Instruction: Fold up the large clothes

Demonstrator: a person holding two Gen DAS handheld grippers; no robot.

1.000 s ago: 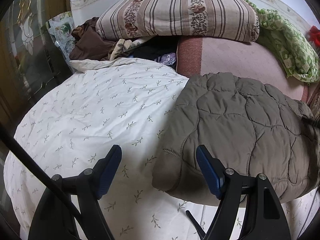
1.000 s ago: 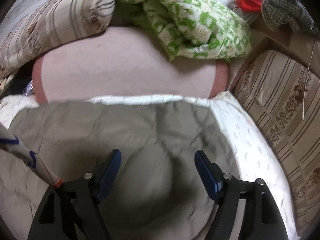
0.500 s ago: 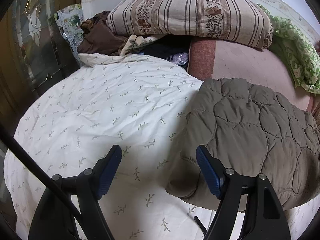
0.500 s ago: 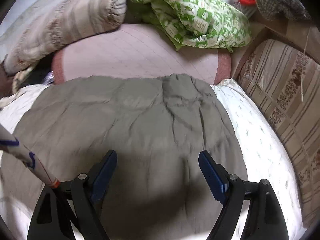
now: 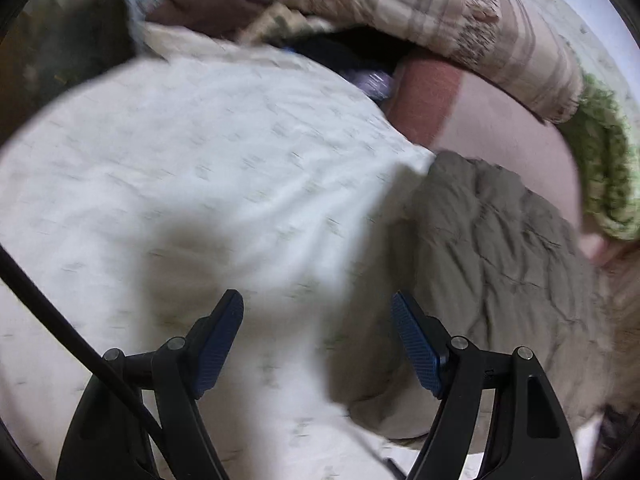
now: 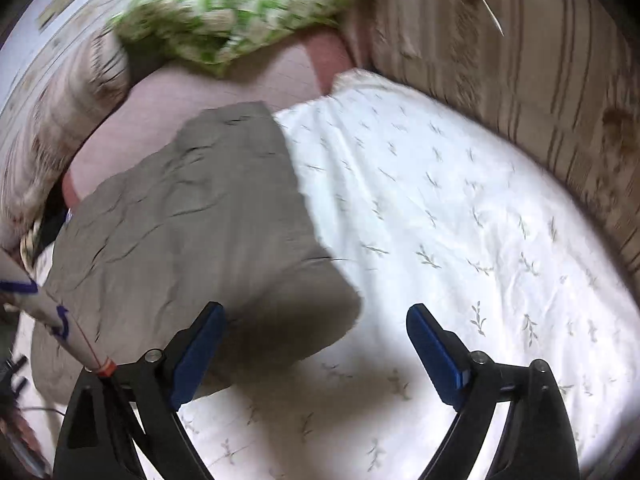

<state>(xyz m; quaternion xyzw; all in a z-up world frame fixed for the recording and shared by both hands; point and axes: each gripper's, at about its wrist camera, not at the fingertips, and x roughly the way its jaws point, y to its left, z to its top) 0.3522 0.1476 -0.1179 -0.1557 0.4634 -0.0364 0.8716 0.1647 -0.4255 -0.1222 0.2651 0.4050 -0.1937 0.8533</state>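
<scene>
A quilted grey-brown jacket [image 5: 496,264] lies folded into a thick block on a white leaf-print quilt [image 5: 200,184]. In the left wrist view it fills the right side, and my left gripper [image 5: 316,340] hovers open over the quilt beside the jacket's left edge, holding nothing. From the right wrist the jacket [image 6: 192,232] sits at the left, its near right corner between the fingers' line. My right gripper [image 6: 316,348] is over that corner and the bare quilt [image 6: 460,216]; its jaws are opening wide with nothing pressed between the pads.
A striped floral pillow [image 5: 440,12] and a green patterned blanket [image 6: 224,12] lie at the back. Dark clothes [image 5: 200,4] are piled at the far left. A pink mattress cover [image 5: 500,128] shows behind the jacket. A striped cushion [image 6: 540,92] borders the right side.
Both grippers swung outward off the jacket: the left toward its left edge, the right toward its right corner. The right jaws stand wider than before. Both views are now blurred by motion.
</scene>
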